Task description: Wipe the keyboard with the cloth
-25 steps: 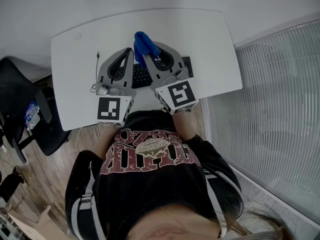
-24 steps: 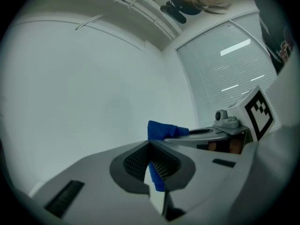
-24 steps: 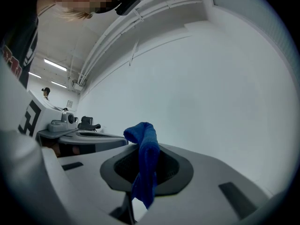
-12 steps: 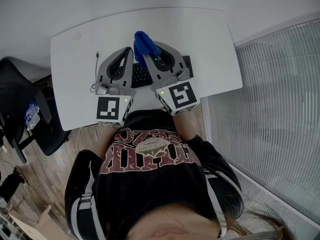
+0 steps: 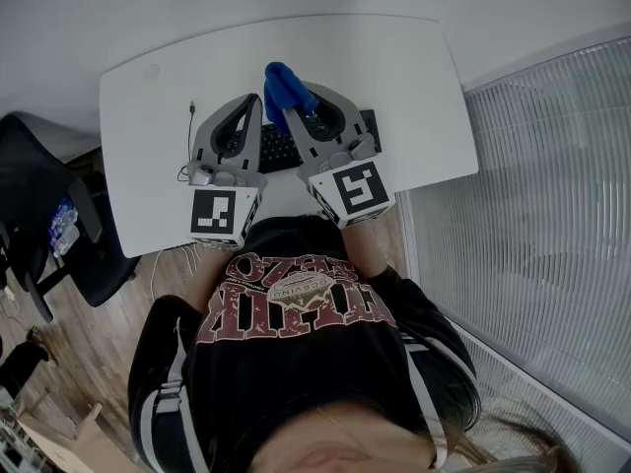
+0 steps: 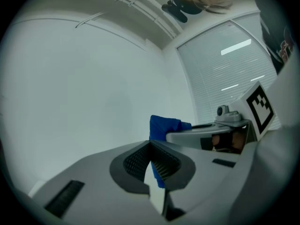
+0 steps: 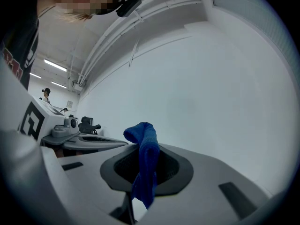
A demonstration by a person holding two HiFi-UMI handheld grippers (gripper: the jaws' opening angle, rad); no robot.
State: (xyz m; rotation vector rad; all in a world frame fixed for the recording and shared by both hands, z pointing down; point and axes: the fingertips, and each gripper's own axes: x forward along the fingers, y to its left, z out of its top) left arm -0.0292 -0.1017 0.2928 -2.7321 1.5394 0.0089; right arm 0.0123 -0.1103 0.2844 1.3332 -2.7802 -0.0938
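Blue cloth [image 5: 284, 85] pinched in right tool [image 5: 294, 109]; keyboard [image 5: 279, 152] mostly hidden.

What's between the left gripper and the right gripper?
Head view: a strip of black keyboard shows in the gap between left gripper and right gripper, which grips the blue cloth.

Blue cloth [image 5: 283, 85], seemingly black keyboard [image 5: 279, 153] — white table [image 5: 394, 77]

The keyboard [image 5: 279, 152] lies on the table [image 5: 404, 77] beneath the left gripper [image 5: 256, 101] and right gripper [image 7: 143, 162], set side by side, with the cloth [image 5: 284, 85] between the right gripper's jaws.
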